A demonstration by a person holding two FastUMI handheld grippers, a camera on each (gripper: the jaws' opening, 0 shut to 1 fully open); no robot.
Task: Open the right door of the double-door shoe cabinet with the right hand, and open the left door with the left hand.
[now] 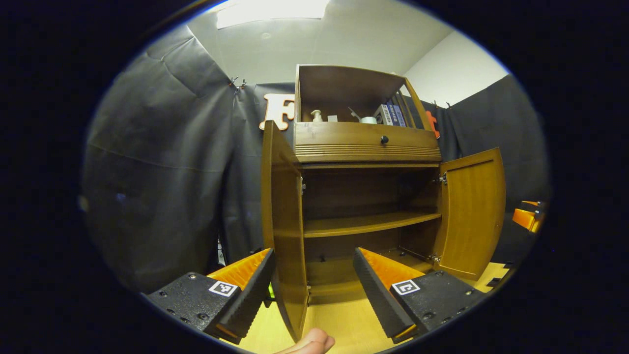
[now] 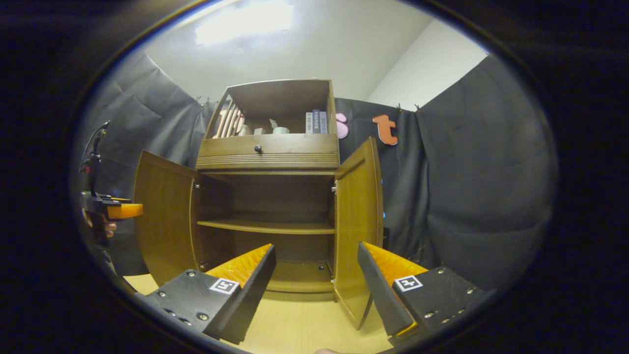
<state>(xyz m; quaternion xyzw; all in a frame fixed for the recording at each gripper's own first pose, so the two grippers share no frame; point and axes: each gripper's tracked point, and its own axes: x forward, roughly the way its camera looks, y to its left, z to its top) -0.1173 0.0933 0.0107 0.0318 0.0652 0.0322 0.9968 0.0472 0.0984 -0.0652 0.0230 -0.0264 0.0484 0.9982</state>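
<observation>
i see the shoe cabinet (image 1: 366,147) ahead with its left door (image 1: 285,226) and right door (image 2: 358,221) both swung wide; my left gripper (image 1: 314,275) and right gripper (image 2: 317,275) gape, holding nothing

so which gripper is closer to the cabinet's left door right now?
Left. The left gripper straddles the open left door edge, jaws open, not pressing. The right gripper is open by the right door, across the cabinet.
</observation>
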